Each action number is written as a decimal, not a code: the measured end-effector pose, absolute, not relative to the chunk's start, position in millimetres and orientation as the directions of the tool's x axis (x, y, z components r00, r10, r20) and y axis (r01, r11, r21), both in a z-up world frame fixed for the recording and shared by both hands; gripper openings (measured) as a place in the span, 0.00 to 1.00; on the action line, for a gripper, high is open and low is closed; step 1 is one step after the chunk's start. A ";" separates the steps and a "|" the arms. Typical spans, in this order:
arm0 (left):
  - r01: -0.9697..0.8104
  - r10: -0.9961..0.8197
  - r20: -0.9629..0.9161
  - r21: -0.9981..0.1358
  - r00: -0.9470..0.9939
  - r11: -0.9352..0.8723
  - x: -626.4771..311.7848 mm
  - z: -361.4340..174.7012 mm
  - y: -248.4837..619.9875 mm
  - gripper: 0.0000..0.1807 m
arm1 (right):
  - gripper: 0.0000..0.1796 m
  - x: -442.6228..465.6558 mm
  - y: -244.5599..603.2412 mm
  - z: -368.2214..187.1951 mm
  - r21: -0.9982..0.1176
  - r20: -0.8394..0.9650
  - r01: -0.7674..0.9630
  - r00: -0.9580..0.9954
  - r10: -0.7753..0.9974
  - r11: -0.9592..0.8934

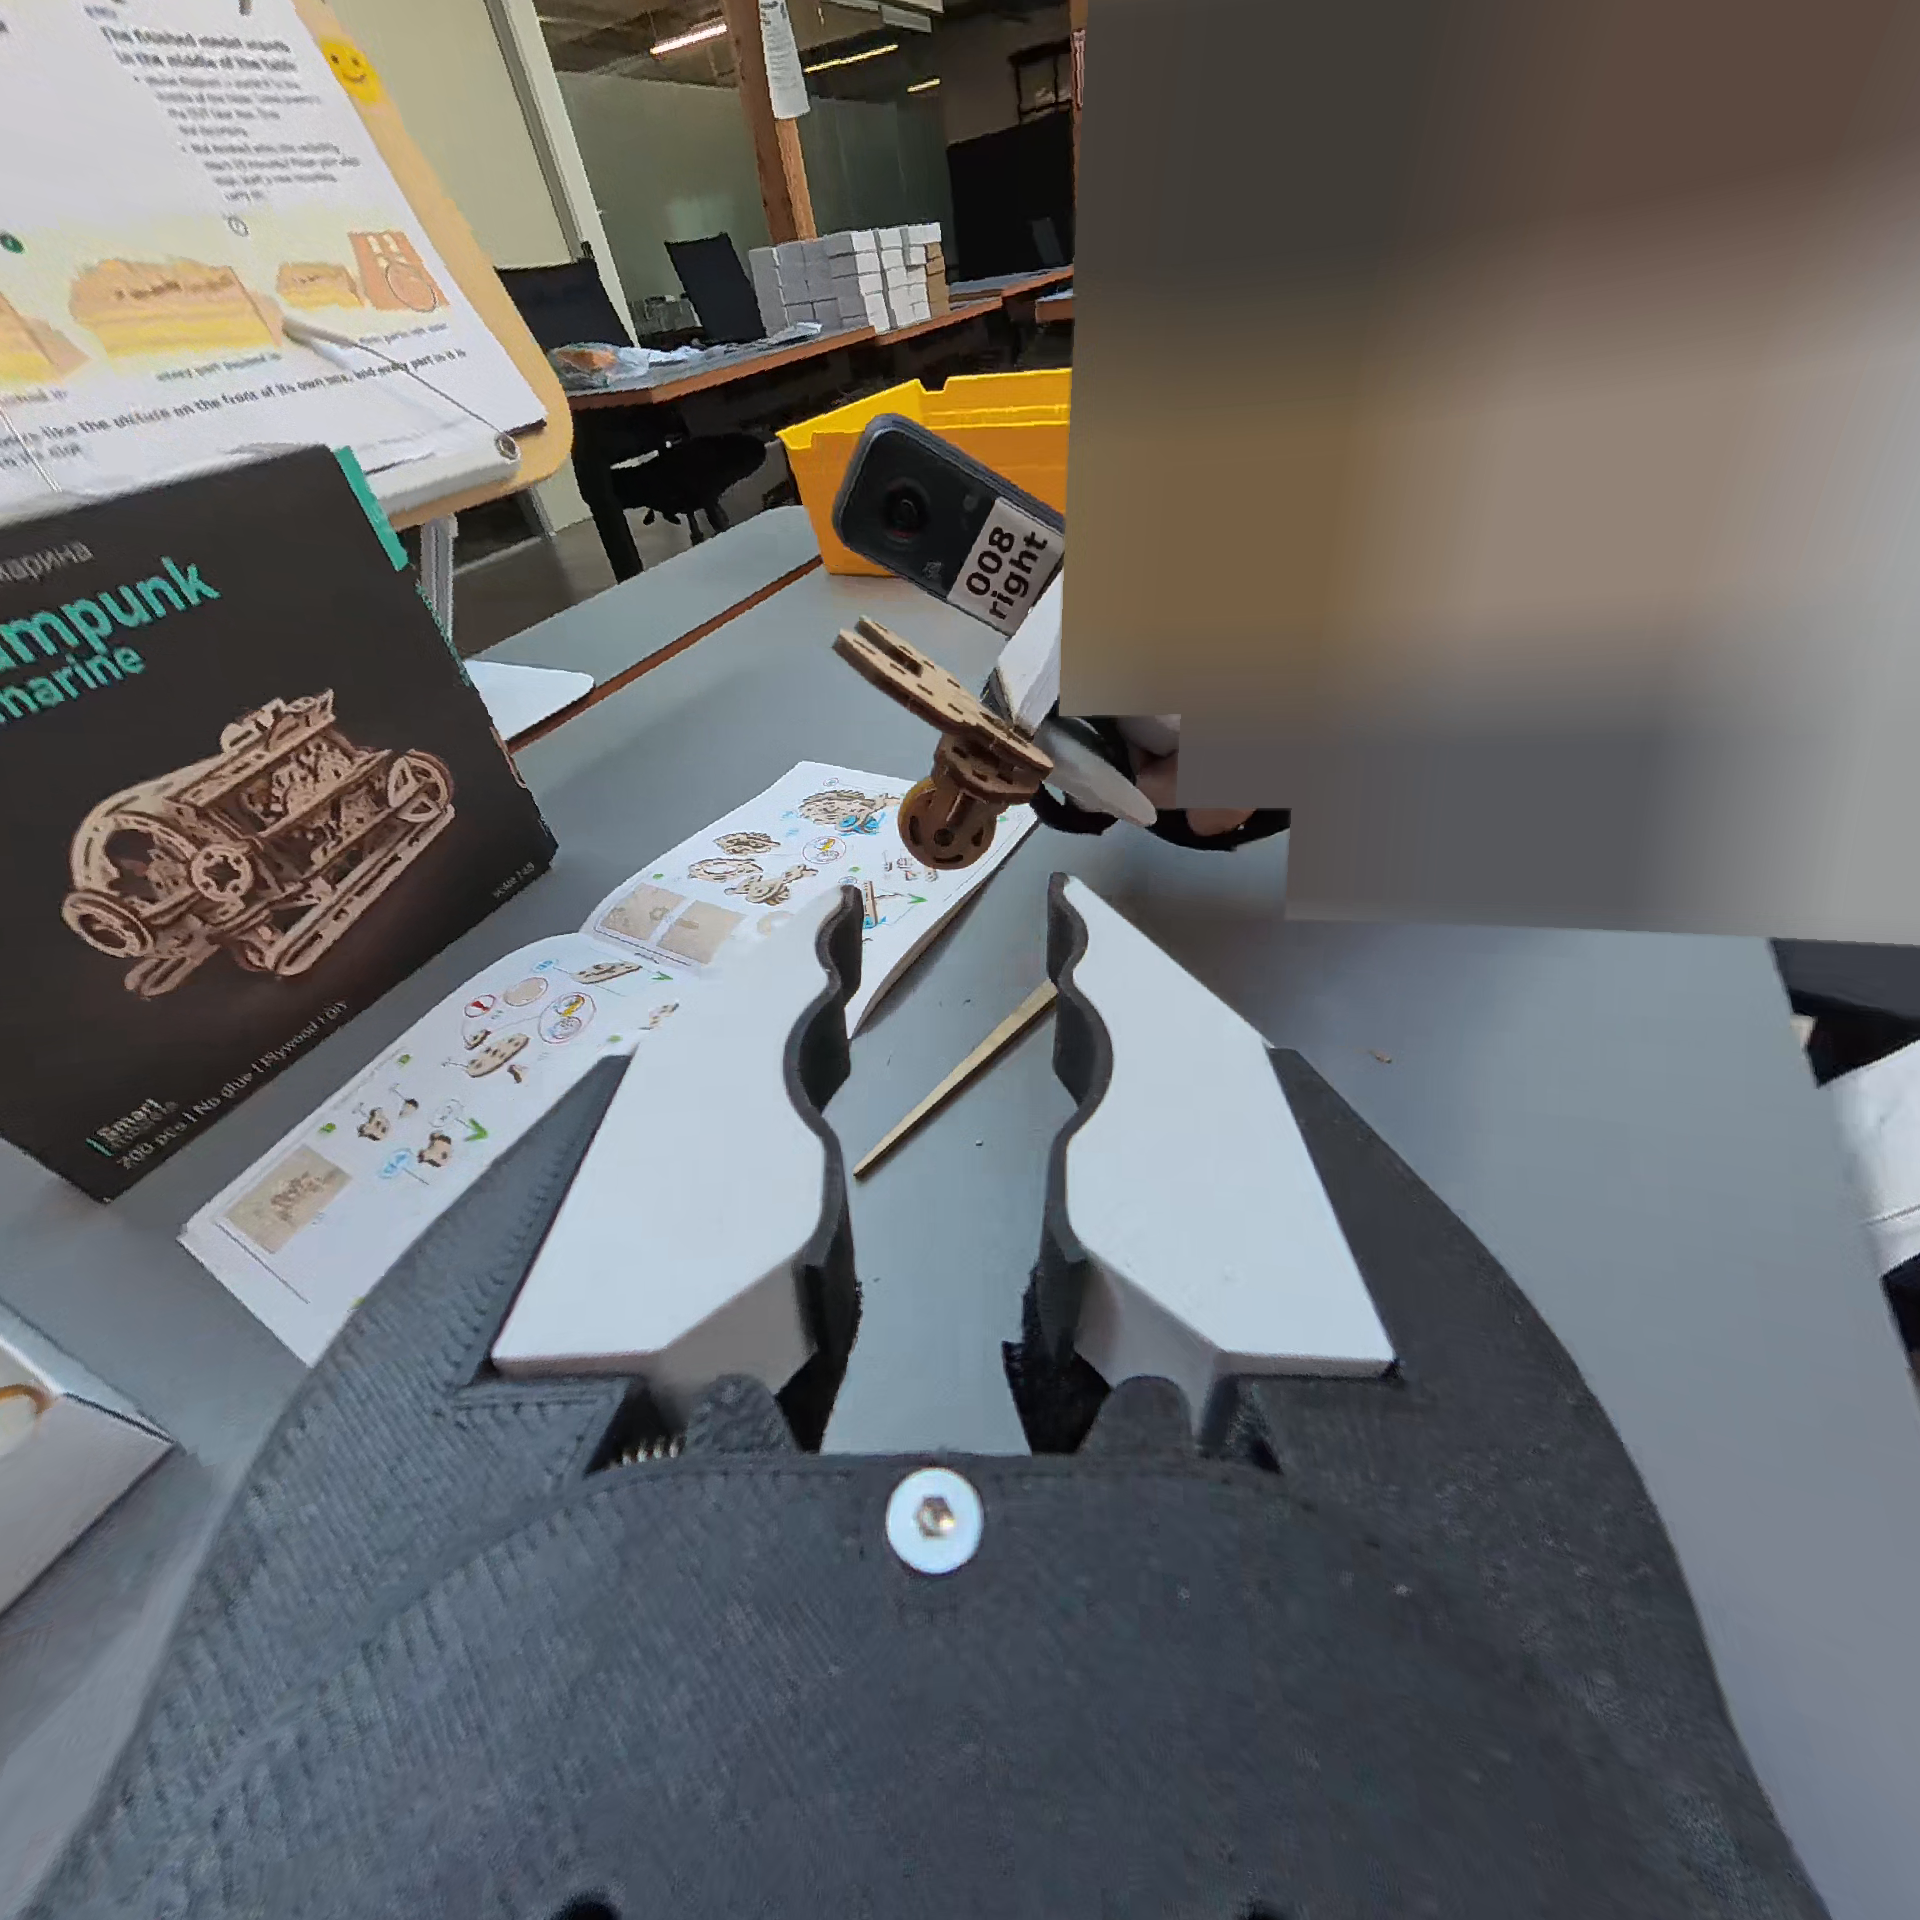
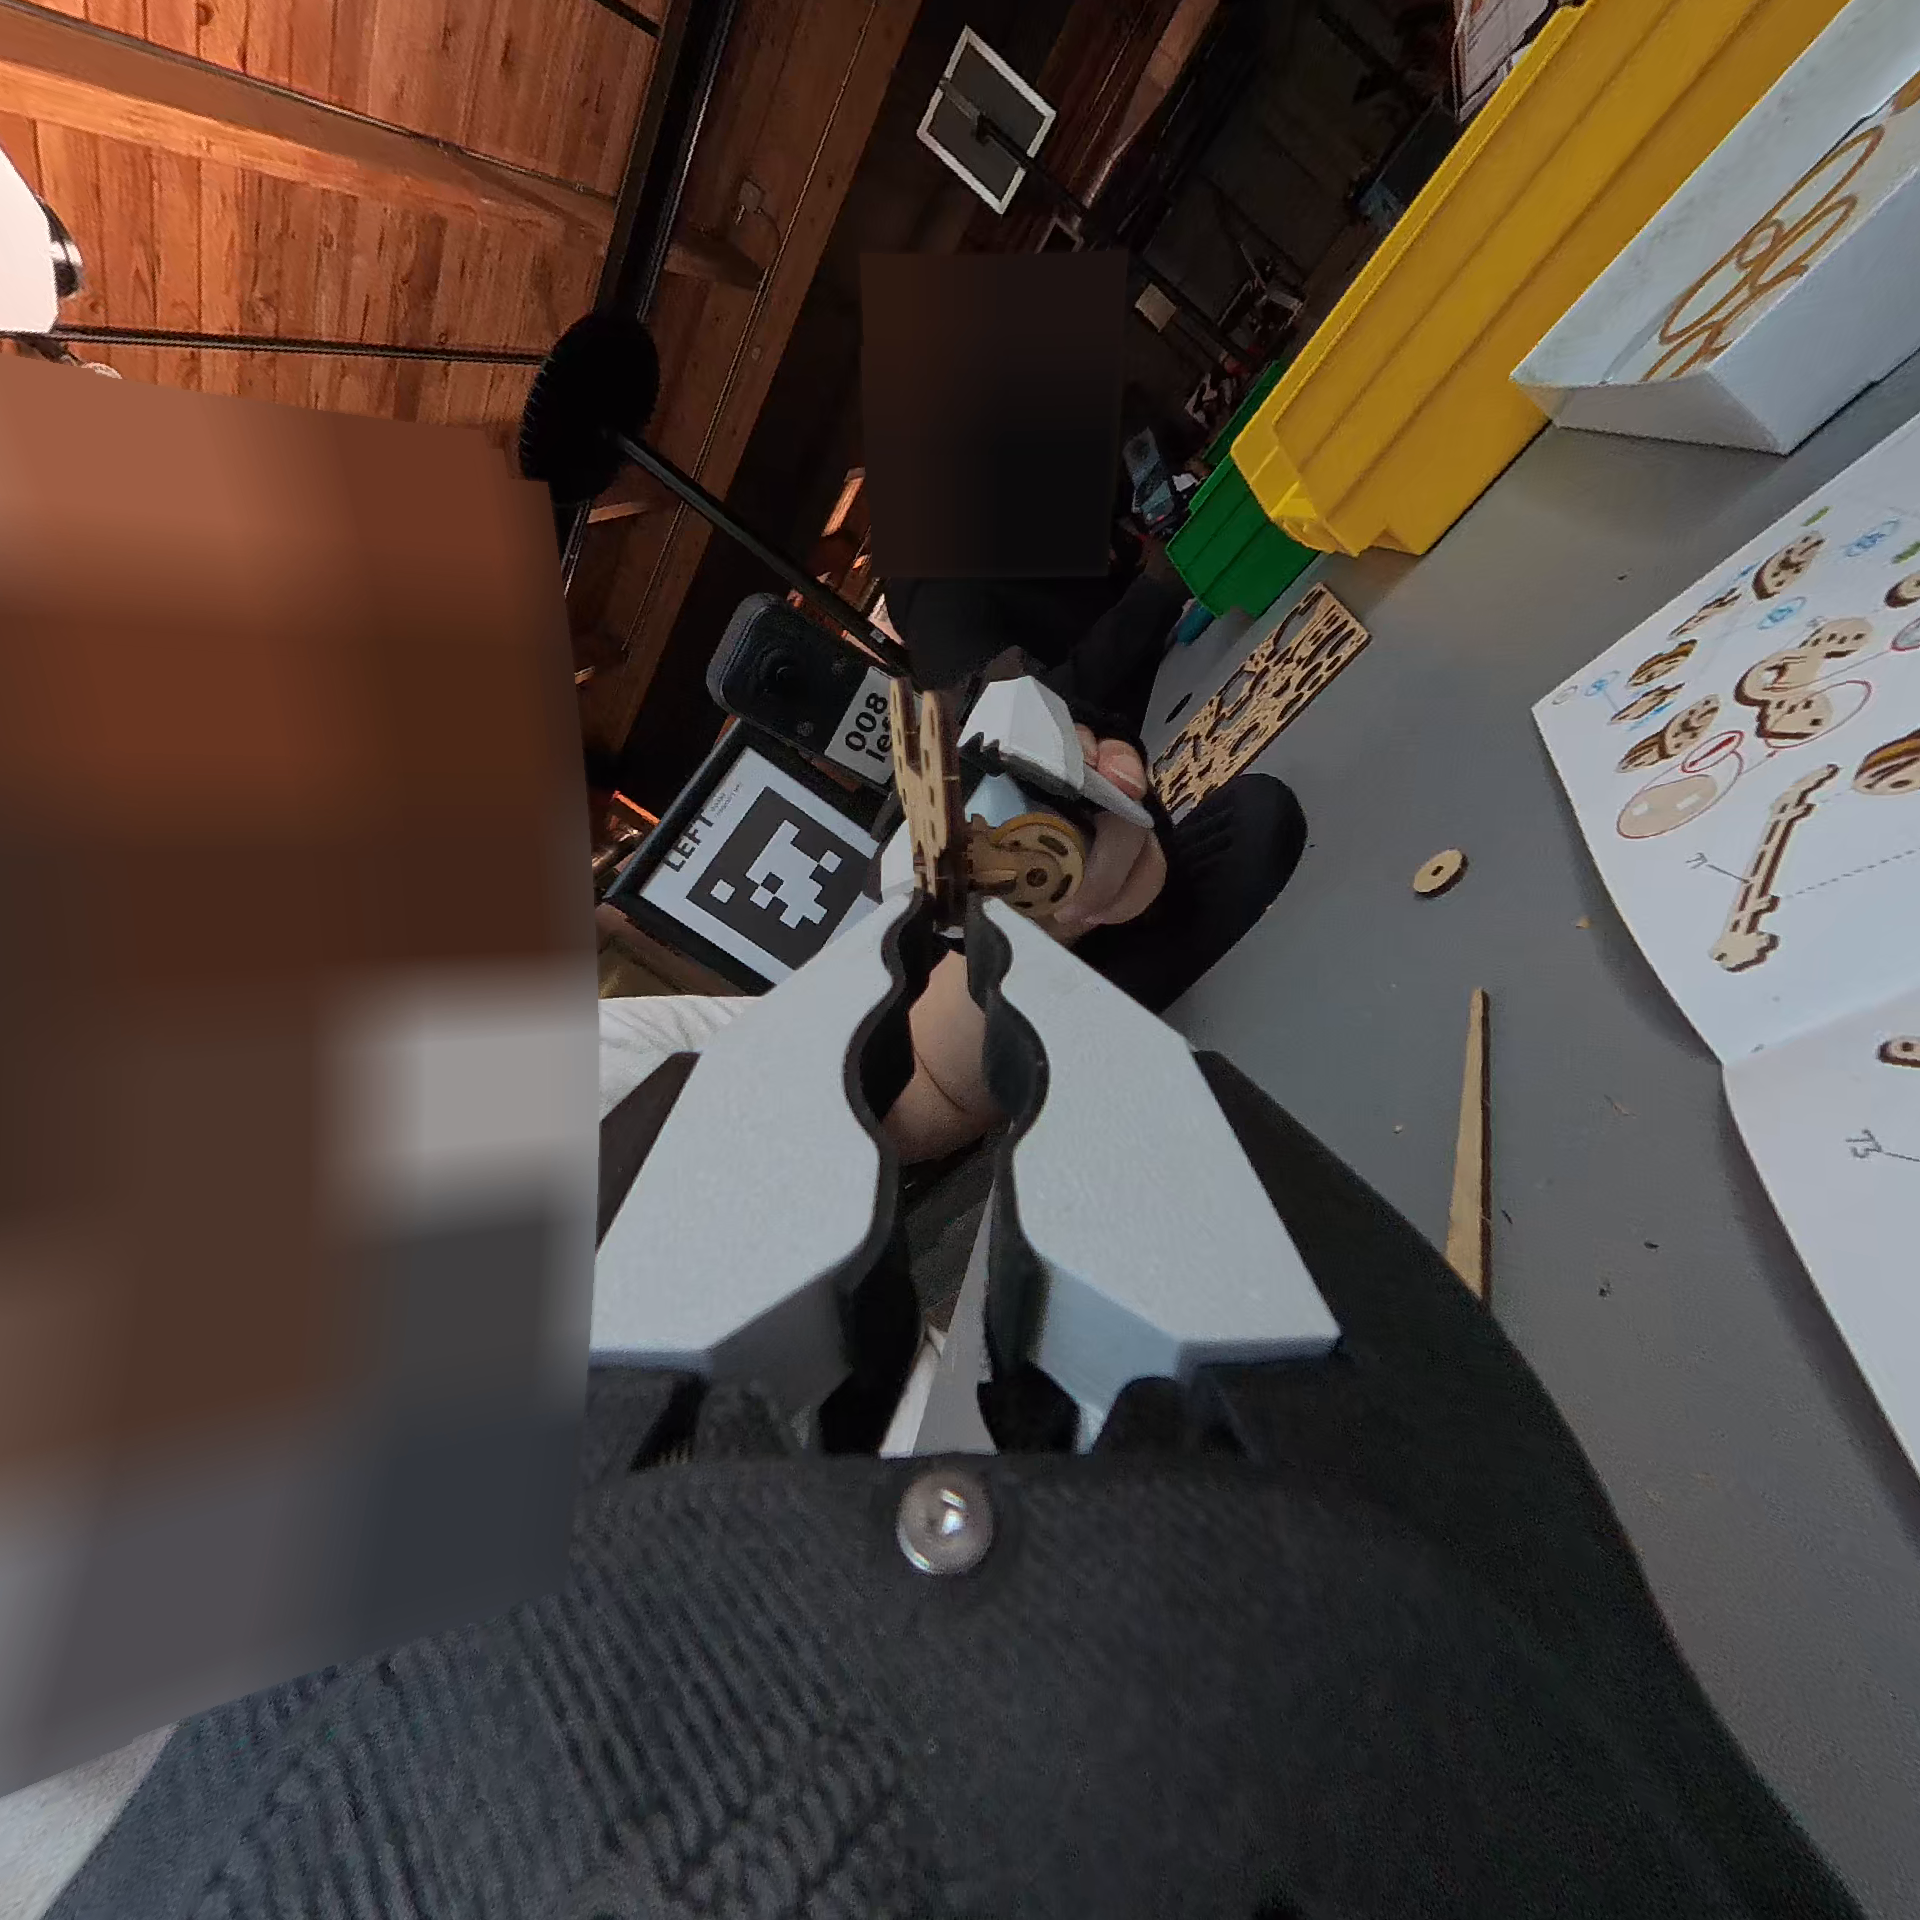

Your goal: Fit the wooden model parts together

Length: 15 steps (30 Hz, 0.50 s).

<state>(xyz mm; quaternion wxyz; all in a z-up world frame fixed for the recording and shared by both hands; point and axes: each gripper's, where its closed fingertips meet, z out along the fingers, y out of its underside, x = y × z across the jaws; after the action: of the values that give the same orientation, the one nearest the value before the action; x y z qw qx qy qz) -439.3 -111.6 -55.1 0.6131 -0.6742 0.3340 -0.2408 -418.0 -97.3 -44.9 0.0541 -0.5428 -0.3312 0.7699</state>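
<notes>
Gripping a small brown laser-cut plywood sub-assembly [image 2: 940,800] at its lower edge, the right gripper [image 2: 940,920] is holding it in the air above the grey tabletop [image 1: 1455,1039], its white fingers with black wavy pads pinched together on the flat slotted plates. A round wooden wheel [image 2: 1029,850] is sticking out from one side of that sub-assembly. In the left wrist view the same piece [image 1: 961,748] is hanging at the far gripper's tips, over the far end of the open white instruction booklet [image 1: 582,1018].

The left gripper [image 1: 956,909] is hovering low over the table with its fingers apart and nothing between them; a thin pale wooden stick [image 1: 961,1081] is lying flat on the tabletop in the gap beneath.

Items lying or standing nearby:
- black cardboard model-kit box [image 1: 239,810], standing upright at the left, just behind the booklet
- yellow plastic bin [image 1: 935,426], on the table's far side
- flat plywood sheet with cut-out holes [image 2: 1262,696], lying near the bins
- small round wooden disc [image 2: 1439,871], lying alone on the table
- white shallow box [image 2: 1714,312], resting beside the yellow bin
</notes>
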 end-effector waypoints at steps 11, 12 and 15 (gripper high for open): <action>0.220 -0.703 0.447 -0.892 0.553 -0.395 -429.2 -51.5 -99.5 0.17 | 0.02 -420.7 -89.3 -48.6 -0.752 -0.657 0.205 -0.317 0.684 -0.626; 0.224 -0.701 0.450 -0.891 0.553 -0.395 -429.3 -51.0 -98.8 0.16 | 0.02 -421.3 -89.6 -48.8 -0.759 -0.649 0.204 -0.314 0.693 -0.618; 0.222 -0.701 0.455 -0.888 0.549 -0.402 -427.7 -51.3 -98.6 0.12 | 0.02 -422.6 -89.5 -49.5 -0.774 -0.632 0.196 -0.302 0.714 -0.602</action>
<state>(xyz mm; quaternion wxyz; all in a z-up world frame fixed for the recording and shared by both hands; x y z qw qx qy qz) -427.7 -98.6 -51.3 0.5201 -0.7099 0.1686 -0.4440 -422.6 -89.5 -49.5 0.1856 -0.5609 -0.4055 0.6976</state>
